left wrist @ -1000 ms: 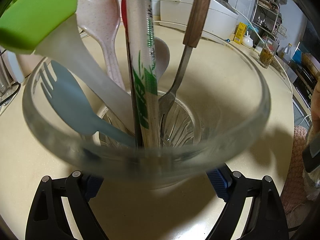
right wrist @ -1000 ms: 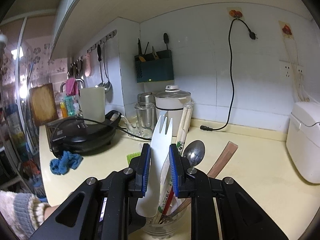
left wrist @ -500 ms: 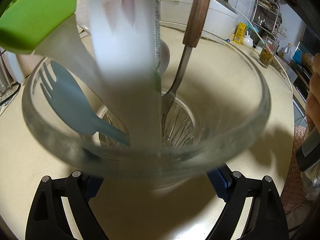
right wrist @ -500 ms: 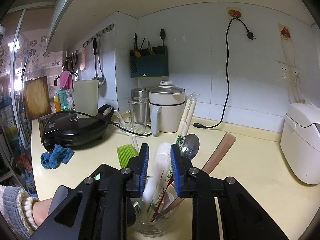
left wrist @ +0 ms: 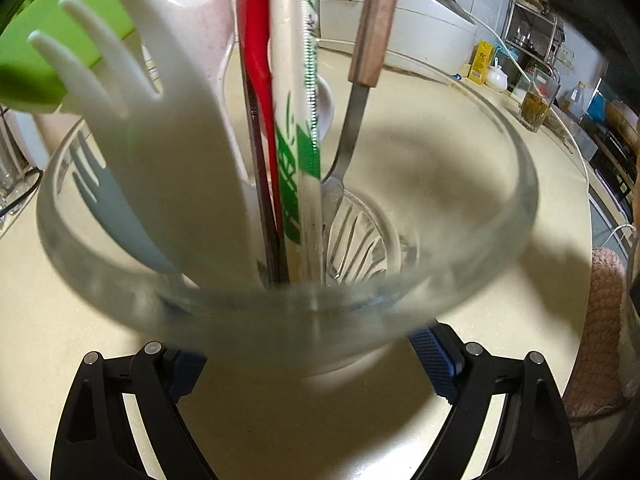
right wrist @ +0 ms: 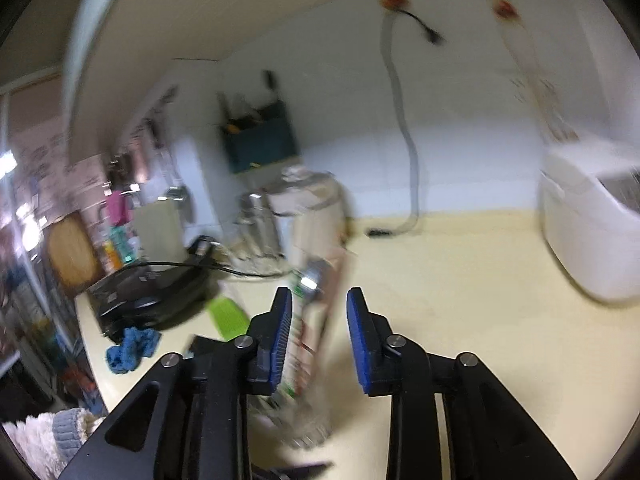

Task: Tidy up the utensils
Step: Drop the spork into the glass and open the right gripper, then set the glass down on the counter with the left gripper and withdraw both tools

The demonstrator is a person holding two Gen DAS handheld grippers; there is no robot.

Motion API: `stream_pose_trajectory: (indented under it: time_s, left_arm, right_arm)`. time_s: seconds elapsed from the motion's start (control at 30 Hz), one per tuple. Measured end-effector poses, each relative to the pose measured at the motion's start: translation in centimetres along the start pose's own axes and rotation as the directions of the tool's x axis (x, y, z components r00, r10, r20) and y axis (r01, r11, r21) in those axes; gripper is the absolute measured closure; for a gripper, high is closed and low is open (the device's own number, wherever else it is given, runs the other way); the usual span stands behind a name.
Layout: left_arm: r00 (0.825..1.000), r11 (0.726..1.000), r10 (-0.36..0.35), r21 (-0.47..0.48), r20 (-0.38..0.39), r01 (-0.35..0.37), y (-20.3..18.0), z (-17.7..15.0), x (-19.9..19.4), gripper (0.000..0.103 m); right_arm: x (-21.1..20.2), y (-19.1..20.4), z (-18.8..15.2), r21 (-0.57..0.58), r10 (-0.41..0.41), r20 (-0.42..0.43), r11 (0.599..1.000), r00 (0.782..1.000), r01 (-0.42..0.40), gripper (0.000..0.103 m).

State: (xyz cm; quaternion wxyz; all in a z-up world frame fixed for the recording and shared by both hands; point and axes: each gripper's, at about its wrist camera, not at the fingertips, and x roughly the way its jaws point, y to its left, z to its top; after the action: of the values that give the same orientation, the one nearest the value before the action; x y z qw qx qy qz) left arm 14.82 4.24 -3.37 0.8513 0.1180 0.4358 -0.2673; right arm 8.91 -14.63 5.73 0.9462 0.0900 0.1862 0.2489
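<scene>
My left gripper is shut on a clear glass cup, one blue pad on each side of its base. Standing in the cup are a white plastic fork, a blue fork, a pink spoon, a red utensil, wrapped chopsticks, a wood-handled metal fork and a green brush. The right wrist view is blurred. My right gripper hangs above the cup. Its jaws are opening and neither pad presses on anything.
A white rice cooker stands at the right on the cream counter. A black griddle, a blue cloth and a kettle are at the left. A person's pink sleeve is beside the cup.
The white fork has left my right gripper's jaws and now stands in the cup. The right gripper has opened and swung sideways. The left gripper and cup have not moved.
</scene>
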Motion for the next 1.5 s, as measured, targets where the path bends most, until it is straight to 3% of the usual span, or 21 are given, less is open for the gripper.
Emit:
stream_pose_trajectory:
  time_s: [0.17, 0.33, 0.47, 0.57, 0.67, 0.77, 0.87, 0.93, 1.0, 1.07, 1.17, 1.33, 1.43, 1.5]
  left_arm:
    - [1.0, 0.999, 0.029, 0.017, -0.005, -0.029, -0.1, -0.3, -0.1, 0.012]
    - [0.998, 0.998, 0.061, -0.026, -0.005, -0.061, 0.3, -0.8, -0.5, 0.012]
    - [0.994, 0.99, 0.111, -0.081, -0.007, -0.111, 0.6, -2.4, -1.7, 0.012]
    - [0.98, 0.974, 0.196, -0.12, 0.02, -0.192, 0.1, -3.6, -3.8, 0.012]
    - [0.959, 0.95, 0.262, -0.205, 0.11, -0.236, -1.3, -4.4, -7.5, 0.012]
    - [0.933, 0.93, 0.309, -0.266, 0.186, -0.255, -3.9, -4.7, -10.6, 0.011]
    - [0.876, 0.878, 0.441, -0.296, 0.195, -0.376, -7.3, -5.2, -12.3, 0.011]
    - [0.828, 0.826, 0.538, -0.297, 0.158, -0.48, -9.6, -5.9, -12.5, 0.011]
    - [0.797, 0.795, 0.589, -0.273, 0.136, -0.542, -11.5, -6.8, -12.3, 0.01]
    - [0.782, 0.787, 0.605, -0.262, 0.149, -0.558, -12.5, -7.9, -12.0, 0.011]
    - [0.807, 0.81, 0.569, -0.277, 0.157, -0.518, -13.4, -9.8, -11.8, 0.01]
    - [0.795, 0.786, 0.599, -0.26, 0.098, -0.561, -15.6, -11.8, -11.3, 0.01]
    - [0.82, 0.811, 0.559, -0.286, 0.123, -0.51, -16.2, -12.1, -12.4, 0.01]
    - [0.824, 0.818, 0.548, -0.299, 0.142, -0.492, -16.5, -12.1, -13.1, 0.01]
  right_arm:
    - [-1.6, -3.3, -1.7, 0.135, 0.017, -0.018, 0.991, 1.0, -0.015, 0.072]
    - [-2.6, -5.7, -2.7, 0.186, -0.026, -0.022, 0.982, 0.999, 0.03, 0.07]
    - [-2.4, -6.8, -3.3, 0.211, -0.046, -0.048, 0.976, 0.998, 0.055, 0.07]
    - [-2.6, -6.5, -3.5, 0.205, -0.045, -0.045, 0.977, 0.998, 0.053, 0.07]
    - [-3.1, -5.0, -4.4, 0.149, -0.096, -0.047, 0.983, 0.994, 0.102, 0.07]
    - [-3.6, -3.2, -6.5, 0.077, -0.186, -0.073, 0.979, 0.98, 0.191, 0.057]
    - [-4.3, -1.4, -8.8, 0.014, -0.233, -0.108, 0.972, 0.966, 0.236, 0.054]
    - [-5.4, -0.2, -9.9, -0.008, -0.249, -0.111, 0.968, 0.962, 0.25, 0.054]
    - [-6.8, 0.5, -10.7, 0.0, -0.24, -0.106, 0.97, 0.965, 0.241, 0.054]
    - [-8.1, 1.1, -11.5, -0.003, -0.25, -0.104, 0.968, 0.963, 0.251, 0.054]
    - [-9.8, 2.2, -13.1, -0.025, -0.308, -0.098, 0.951, 0.946, 0.307, 0.054]
    - [-11.3, 3.2, -14.1, 0.01, -0.308, -0.116, 0.95, 0.944, 0.311, 0.054]
    - [-12.2, 4.1, -14.3, 0.019, -0.299, -0.099, 0.953, 0.949, 0.303, 0.054]
    - [-12.5, 4.5, -14.4, 0.011, -0.3, -0.091, 0.953, 0.949, 0.303, 0.054]
